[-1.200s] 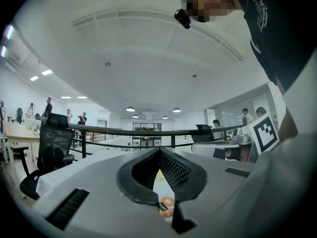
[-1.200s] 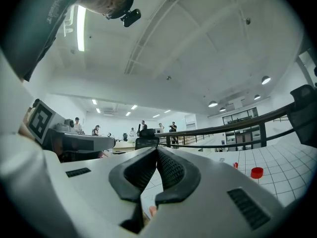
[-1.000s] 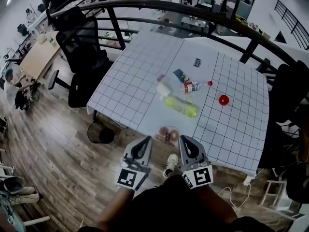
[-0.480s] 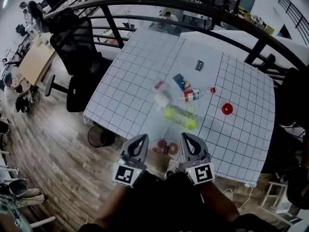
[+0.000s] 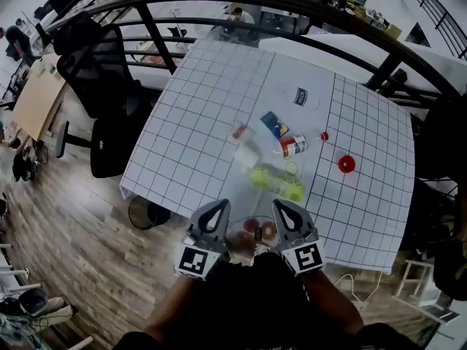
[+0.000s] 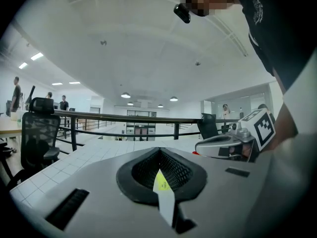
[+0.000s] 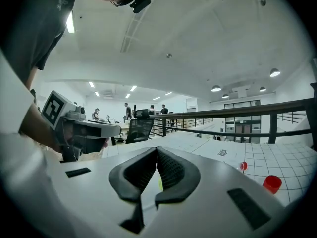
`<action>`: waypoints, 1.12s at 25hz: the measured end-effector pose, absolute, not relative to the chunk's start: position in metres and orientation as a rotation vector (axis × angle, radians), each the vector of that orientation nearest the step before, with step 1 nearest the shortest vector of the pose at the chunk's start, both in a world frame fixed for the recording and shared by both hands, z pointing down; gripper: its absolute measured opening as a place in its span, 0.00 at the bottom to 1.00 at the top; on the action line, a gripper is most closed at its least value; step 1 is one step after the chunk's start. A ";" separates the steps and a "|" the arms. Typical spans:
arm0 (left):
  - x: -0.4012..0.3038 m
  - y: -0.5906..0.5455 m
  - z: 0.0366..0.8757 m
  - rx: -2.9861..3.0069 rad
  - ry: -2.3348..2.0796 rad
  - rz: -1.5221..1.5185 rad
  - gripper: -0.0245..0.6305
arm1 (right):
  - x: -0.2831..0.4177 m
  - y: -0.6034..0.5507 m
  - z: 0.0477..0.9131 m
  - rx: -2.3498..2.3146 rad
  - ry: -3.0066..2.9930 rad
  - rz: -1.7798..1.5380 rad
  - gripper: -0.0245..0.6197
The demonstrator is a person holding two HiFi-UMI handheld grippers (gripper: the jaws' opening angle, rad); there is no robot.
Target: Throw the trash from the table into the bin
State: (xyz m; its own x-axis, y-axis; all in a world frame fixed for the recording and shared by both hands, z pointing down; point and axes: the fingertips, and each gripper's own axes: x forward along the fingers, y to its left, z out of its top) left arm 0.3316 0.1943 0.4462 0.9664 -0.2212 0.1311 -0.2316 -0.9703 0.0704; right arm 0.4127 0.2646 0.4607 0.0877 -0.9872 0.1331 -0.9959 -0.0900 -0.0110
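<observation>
Both grippers sit side by side over the table's [image 5: 197,122] near edge, about level, noses toward the far edge. Left gripper [image 5: 218,205]: jaws pressed together, nothing in them. Right gripper [image 5: 282,205]: same, closed and empty. The trash is clustered mid-table, nearer the near edge than the far one. Green bottle [image 5: 277,183] lies flat just beyond the grippers, with its long axis slanting from the left to the near-right corner; can't tell which end has the cap. Small bottle [image 5: 293,146] with a red label lies flat just behind it, its long axis pointing at the red cap [image 5: 324,135] on its right. Blue packet [image 5: 273,124] and crumpled white wrap [image 5: 246,156] are to the left of those. Red cup [image 5: 346,164] stands apart, toward the right edge. Clear dish [image 5: 256,219] is at the near edge, between the grippers. Bin [image 5: 148,212] is on the floor below the near-left corner.
</observation>
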 end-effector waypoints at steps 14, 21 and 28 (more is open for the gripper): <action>0.360 0.189 0.458 3.040 -0.182 0.191 0.07 | 0.425 0.255 0.516 2.070 -1.909 0.219 0.07; 0.364 0.191 0.464 3.032 -0.160 0.207 0.07 | 0.440 0.257 0.539 1.931 -1.771 0.204 0.08; 0.367 0.187 0.463 3.036 -0.159 0.193 0.07 | 0.449 0.252 0.551 1.807 -1.692 0.226 0.16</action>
